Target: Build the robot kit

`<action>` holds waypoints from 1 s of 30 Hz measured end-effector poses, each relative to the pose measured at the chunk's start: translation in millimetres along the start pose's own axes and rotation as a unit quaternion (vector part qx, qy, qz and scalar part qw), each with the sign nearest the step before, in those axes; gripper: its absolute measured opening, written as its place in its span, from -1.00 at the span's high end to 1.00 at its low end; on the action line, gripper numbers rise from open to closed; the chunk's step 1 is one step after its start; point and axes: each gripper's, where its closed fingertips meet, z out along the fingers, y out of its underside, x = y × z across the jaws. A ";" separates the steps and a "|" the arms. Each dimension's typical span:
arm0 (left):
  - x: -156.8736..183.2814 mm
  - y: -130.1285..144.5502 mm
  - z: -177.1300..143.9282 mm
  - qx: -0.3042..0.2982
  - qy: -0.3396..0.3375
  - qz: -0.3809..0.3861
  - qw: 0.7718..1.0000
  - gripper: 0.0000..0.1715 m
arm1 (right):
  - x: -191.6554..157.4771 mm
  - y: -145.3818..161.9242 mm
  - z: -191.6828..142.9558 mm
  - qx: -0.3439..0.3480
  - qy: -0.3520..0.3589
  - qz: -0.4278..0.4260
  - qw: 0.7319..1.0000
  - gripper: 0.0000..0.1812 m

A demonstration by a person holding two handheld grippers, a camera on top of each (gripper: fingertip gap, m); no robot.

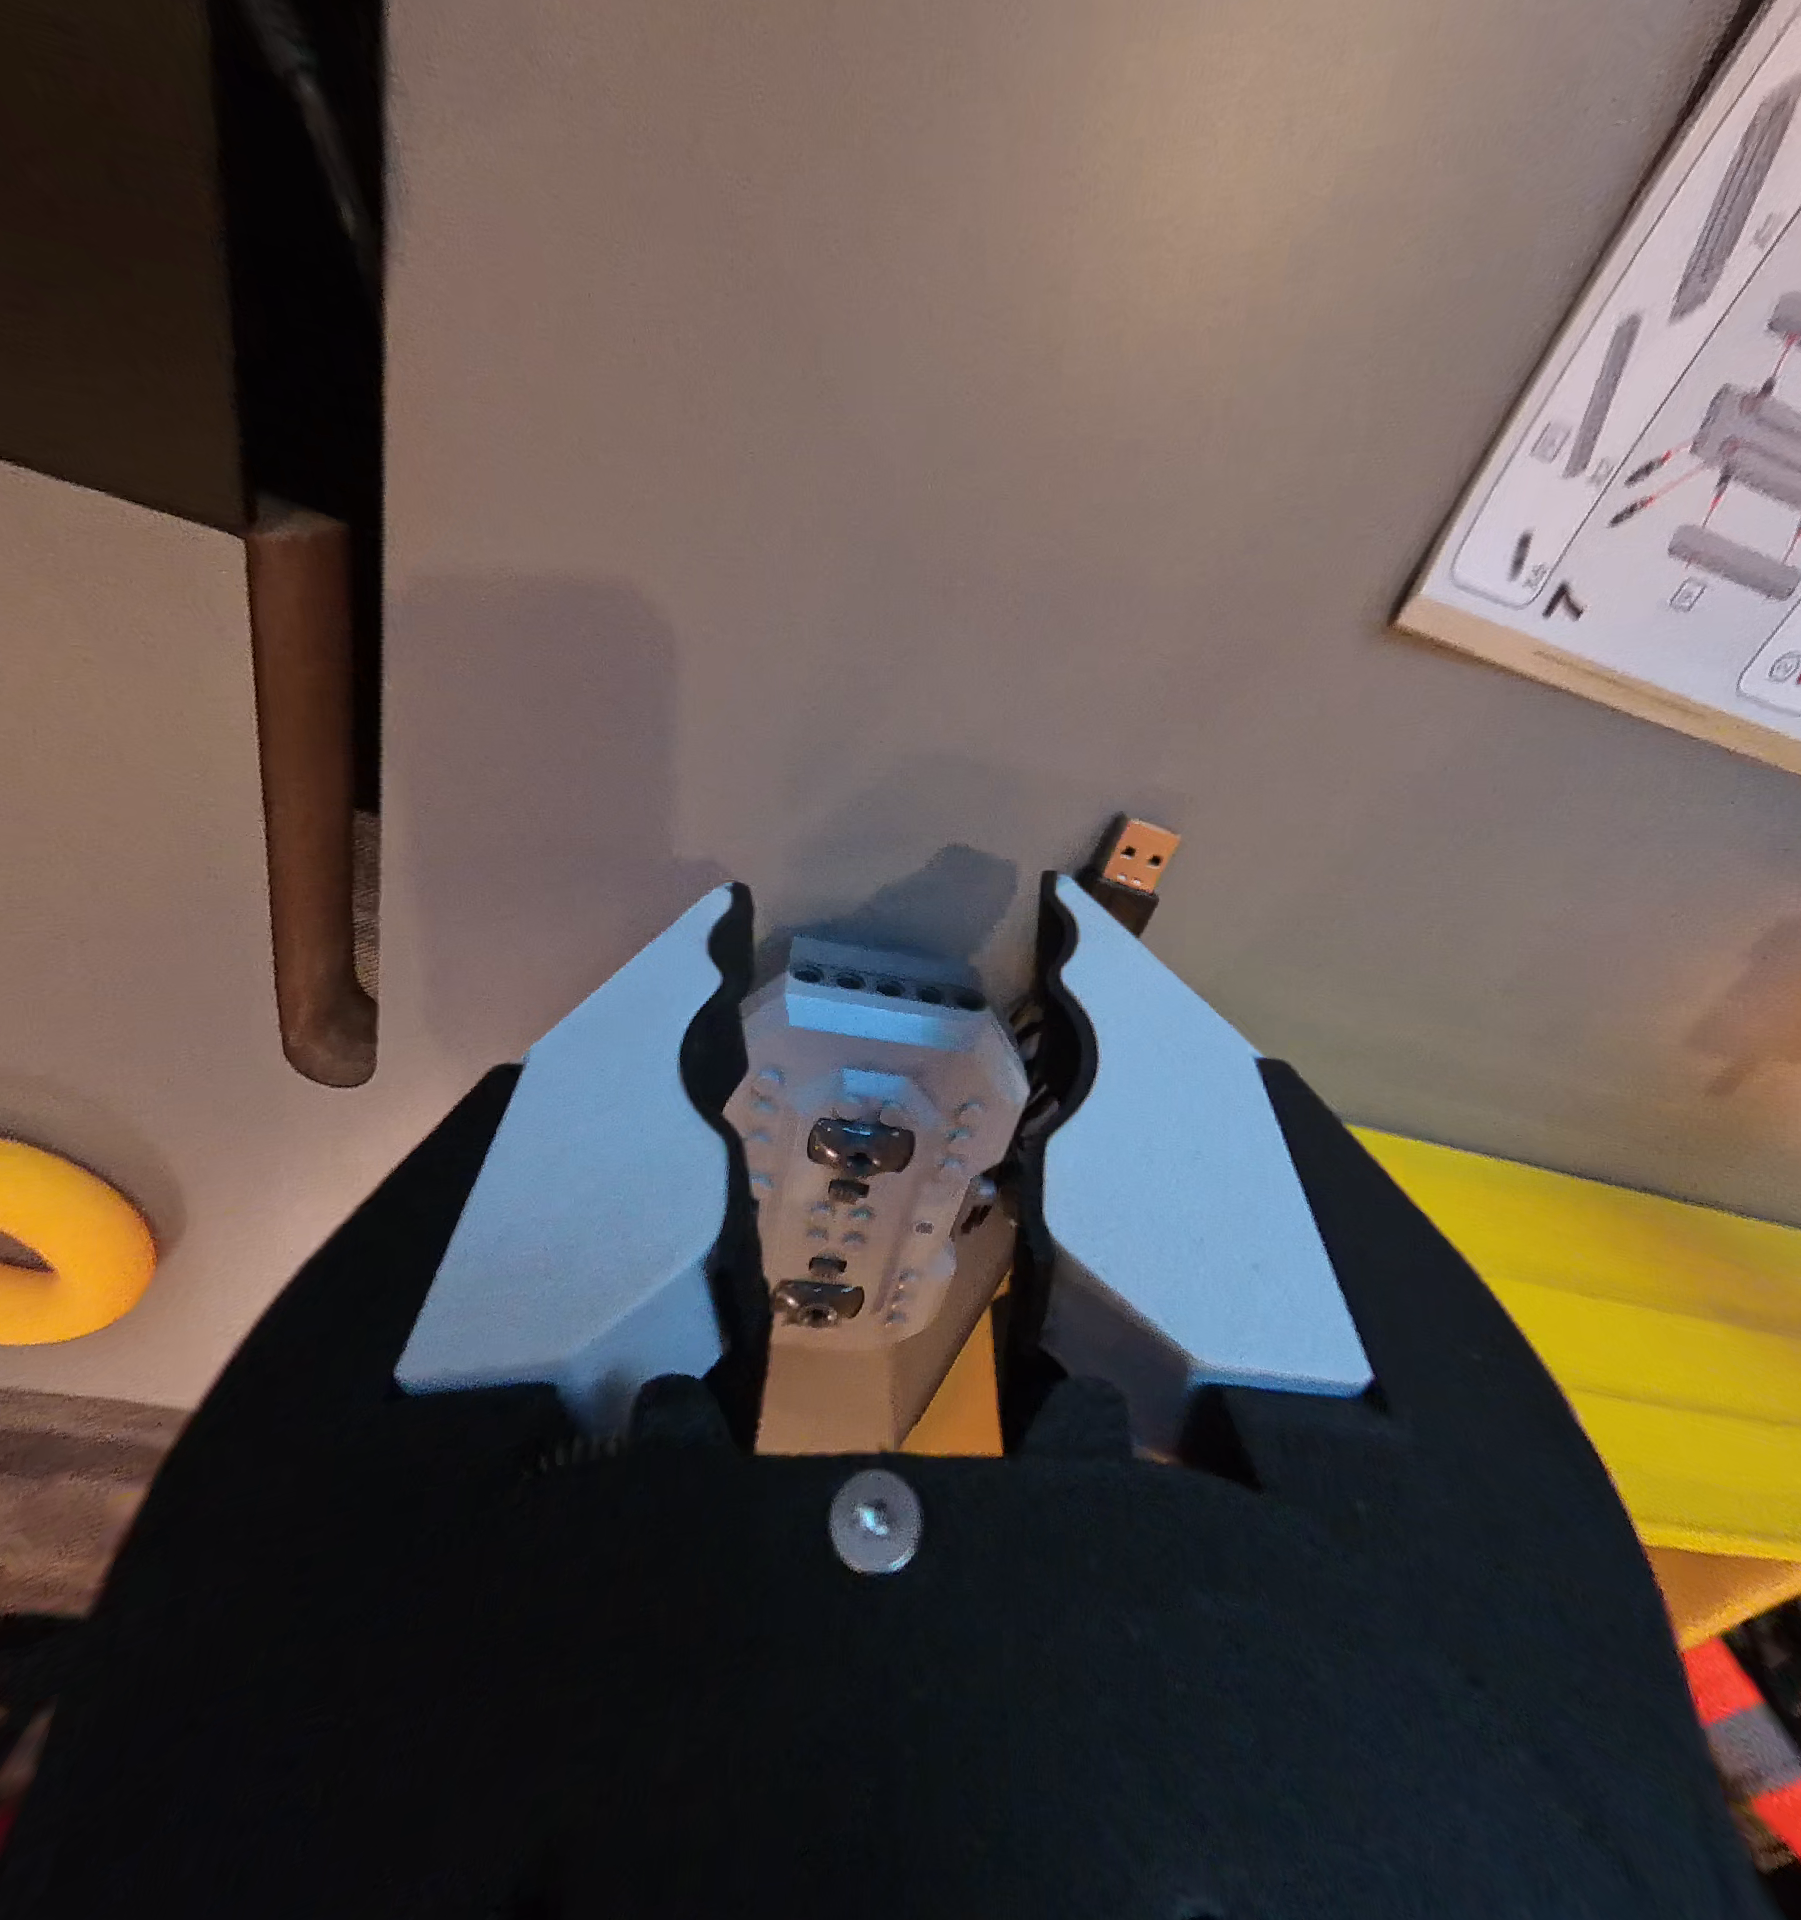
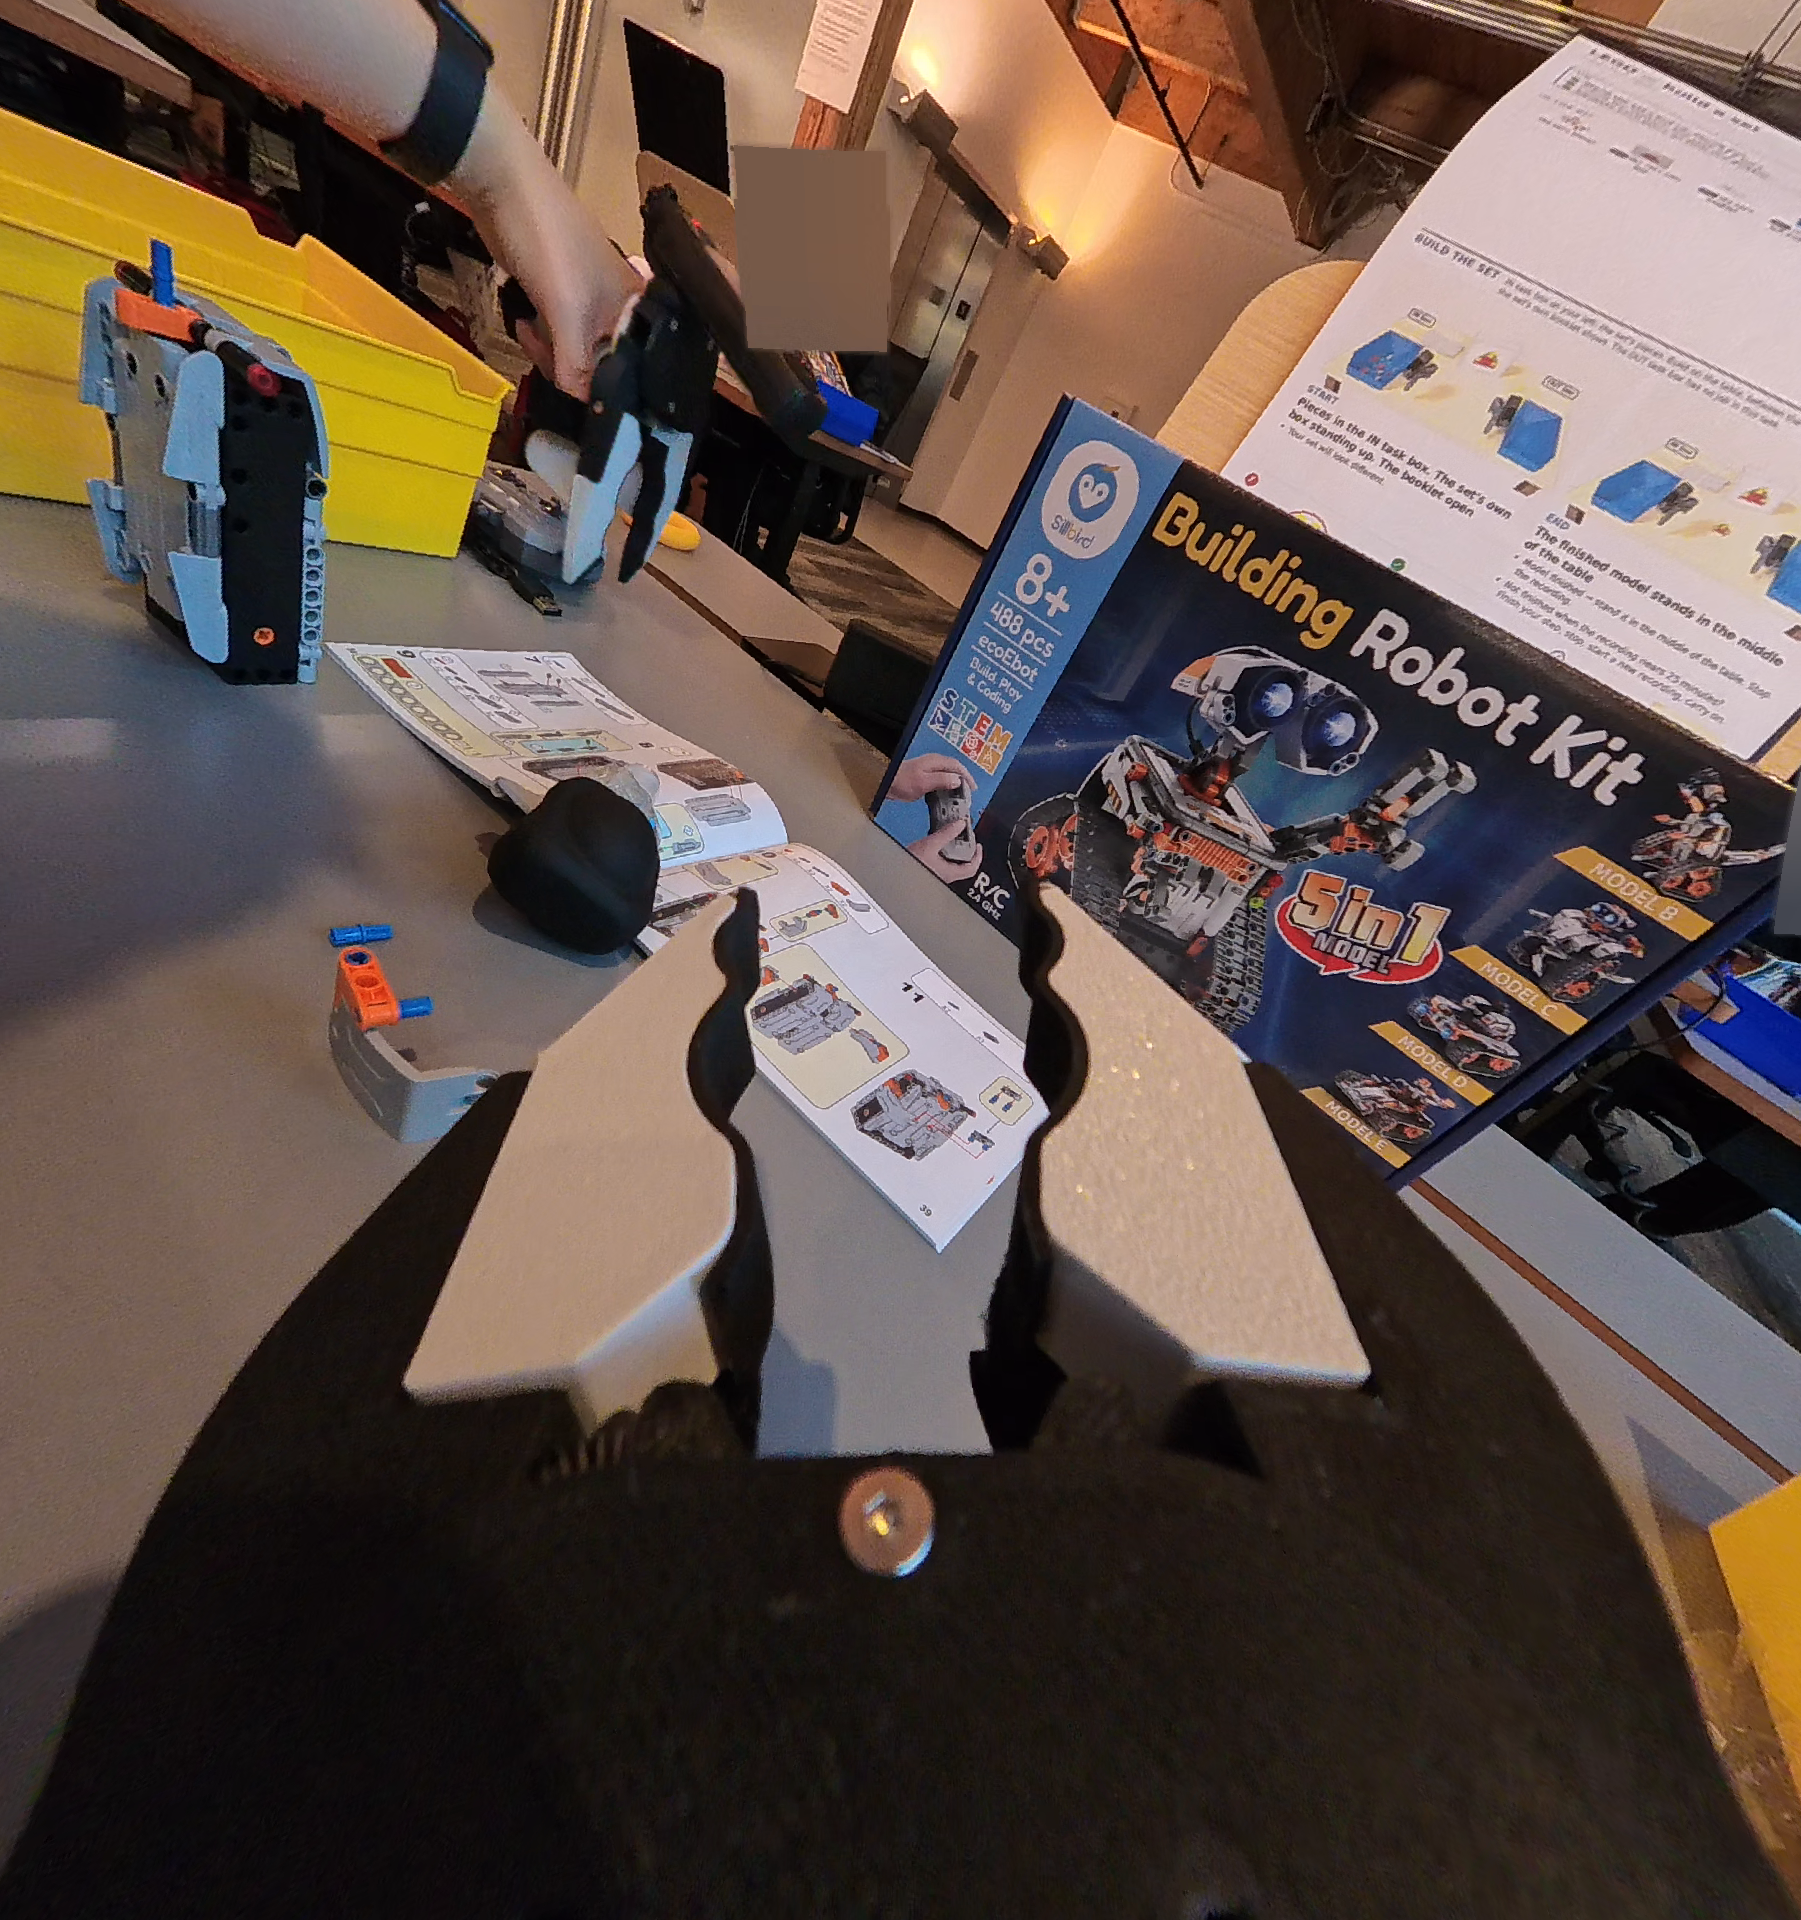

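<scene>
My left gripper (image 1: 891, 888) is open, with one finger on each side of a grey studded block (image 1: 875, 1143) that lies on the grey table (image 1: 979, 416). The block's black cable ends in a USB plug (image 1: 1135, 862) just past the right fingertip. In the right wrist view, the left gripper (image 2: 626, 561) points down at this block (image 2: 517, 504), held by a person's hand. My right gripper (image 2: 893, 896) is open and empty, above the table near an open instruction booklet (image 2: 667, 831). A grey, orange and blue part (image 2: 397, 1049) and a blue pin (image 2: 361, 933) lie left of it.
A partly built grey-and-black model (image 2: 221, 488) stands by stacked yellow trays (image 2: 200, 343). A black lump (image 2: 574, 878) rests on the booklet. The kit box (image 2: 1291, 831) and a printed sheet (image 2: 1602, 364) stand at the right. A yellow ring (image 1: 34, 1236) and a wooden leg (image 1: 309, 810) lie beyond the table's left edge. Some 50 cm of space lies between my two pairs of fingers.
</scene>
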 end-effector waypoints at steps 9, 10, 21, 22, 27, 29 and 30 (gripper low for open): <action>-7.6 33.2 0.4 0.028 0.036 -0.108 0.993 0.45 | -5.5 1.0 1.4 -0.002 -0.014 0.008 1.000 0.46; -4.6 34.6 0.1 0.033 0.048 -0.116 0.992 0.45 | -6.2 1.3 1.5 -0.003 -0.015 0.007 1.000 0.46; 52.2 3.7 0.2 -0.043 0.060 0.076 0.994 0.67 | -9.5 4.5 3.1 -0.012 -0.021 0.003 1.000 0.46; 55.3 6.1 4.6 -0.062 0.057 0.090 0.992 0.64 | -9.1 4.3 2.7 -0.011 -0.019 0.002 1.000 0.46; 66.0 7.9 12.7 -0.089 0.042 0.121 0.988 0.59 | -8.3 1.3 1.5 -0.004 -0.021 0.008 1.000 0.46; 60.1 12.8 14.6 -0.109 0.001 0.144 0.983 0.72 | -9.3 -0.2 1.6 -0.001 -0.024 0.008 1.000 0.46; 61.0 15.4 15.0 -0.117 -0.005 0.157 0.981 0.81 | -9.8 -0.9 1.5 0.001 -0.024 0.006 1.000 0.46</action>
